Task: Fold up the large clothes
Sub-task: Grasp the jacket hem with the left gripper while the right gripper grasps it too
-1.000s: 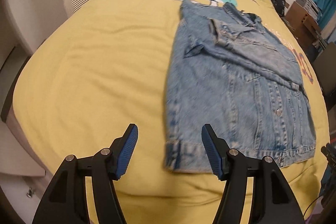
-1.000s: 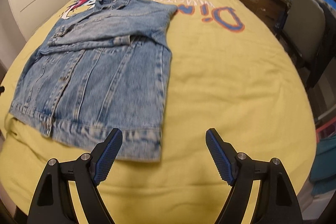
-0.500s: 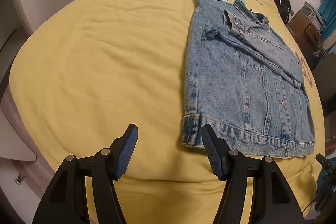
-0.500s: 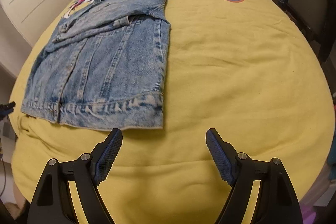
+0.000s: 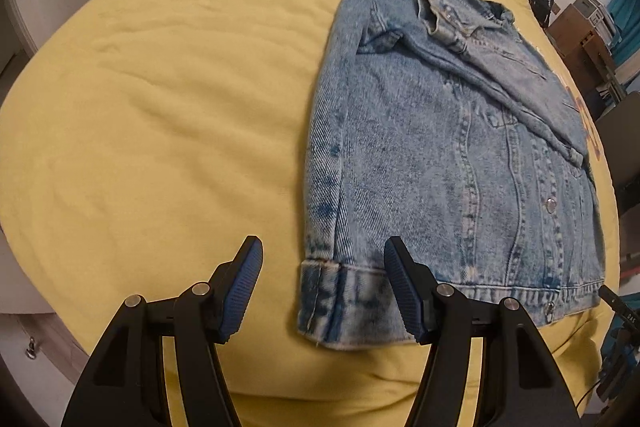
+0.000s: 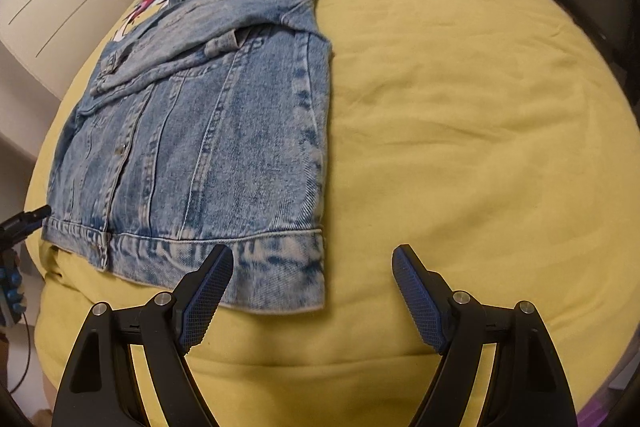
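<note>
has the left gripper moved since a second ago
Yes. The left gripper has come down and forward toward the denim jacket's near hem corner, which lies between its open fingers; the jacket looks unmoved on the yellow bedspread.

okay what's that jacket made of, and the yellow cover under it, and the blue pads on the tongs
Jacket: looks like acid-washed denim, with twill weave, mottled blue fading, raised seams and metal snaps.
Yellow cover: soft matte woven fabric, probably cotton, creasing gently.
Blue pads on the tongs: seemingly rubber or plastic, judging by the fine grid texture.
</note>
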Available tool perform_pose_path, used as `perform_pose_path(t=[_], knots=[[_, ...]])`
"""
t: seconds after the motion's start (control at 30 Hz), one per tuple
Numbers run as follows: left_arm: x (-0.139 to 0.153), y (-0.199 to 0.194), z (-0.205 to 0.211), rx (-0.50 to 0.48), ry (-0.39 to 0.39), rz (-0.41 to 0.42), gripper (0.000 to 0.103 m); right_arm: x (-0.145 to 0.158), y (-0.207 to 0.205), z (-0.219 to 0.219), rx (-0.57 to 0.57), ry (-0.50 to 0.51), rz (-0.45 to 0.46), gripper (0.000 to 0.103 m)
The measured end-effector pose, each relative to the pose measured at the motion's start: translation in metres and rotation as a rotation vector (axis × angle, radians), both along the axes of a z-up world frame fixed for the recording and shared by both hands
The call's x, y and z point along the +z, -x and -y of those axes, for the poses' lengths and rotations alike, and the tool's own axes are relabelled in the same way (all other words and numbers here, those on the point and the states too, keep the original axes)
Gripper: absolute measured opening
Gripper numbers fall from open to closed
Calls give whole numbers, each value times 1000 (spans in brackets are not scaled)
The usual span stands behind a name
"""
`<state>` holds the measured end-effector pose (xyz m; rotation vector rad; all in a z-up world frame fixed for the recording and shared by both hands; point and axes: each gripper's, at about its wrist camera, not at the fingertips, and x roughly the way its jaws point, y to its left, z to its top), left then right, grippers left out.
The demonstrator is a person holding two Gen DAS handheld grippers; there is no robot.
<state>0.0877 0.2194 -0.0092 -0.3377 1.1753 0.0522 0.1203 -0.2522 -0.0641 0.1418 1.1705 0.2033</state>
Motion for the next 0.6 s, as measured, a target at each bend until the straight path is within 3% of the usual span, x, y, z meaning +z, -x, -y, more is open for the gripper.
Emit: perform_pose_path(t=[0.37,0.6], knots=[[-12,6,-10,-12,69,-15,57,-19,-10,-12,34,-34,-41,82],[-14,12,-3,-51,122,-9,56,-19,-12,-20,53,-80,-57,64]])
